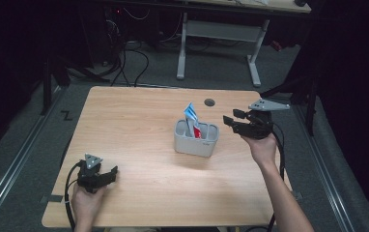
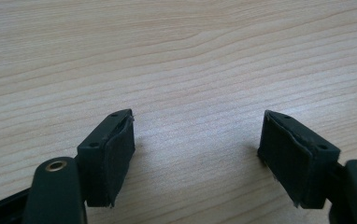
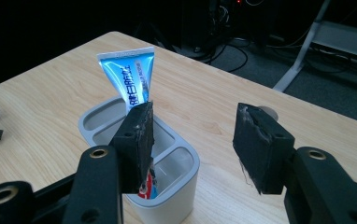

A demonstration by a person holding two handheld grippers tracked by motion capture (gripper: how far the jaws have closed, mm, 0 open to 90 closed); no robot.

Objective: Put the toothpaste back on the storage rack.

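Now right gripper (image 1: 233,122) hovers empty, jaws apart, just beside grey holder (image 1: 196,140); toothpaste tube (image 1: 191,119) stands upright inside, cap down, likely target. Left gripper (image 1: 106,175) rests wide open on desk (image 1: 139,125), idle.

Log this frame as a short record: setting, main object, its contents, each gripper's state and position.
setting: wooden table in a dark room
main object: grey holder with compartments, near the table's middle
contents: blue-and-white tube standing upright in a compartment, crimped end up, red at its lower end
other compartments: the visible ones look empty
left gripper: open, nothing between the jaws, low over bare wood at the near left corner
right gripper: open, holding nothing, raised just right of the holder, jaws pointing toward it
contact: neither gripper touches the holder or tube
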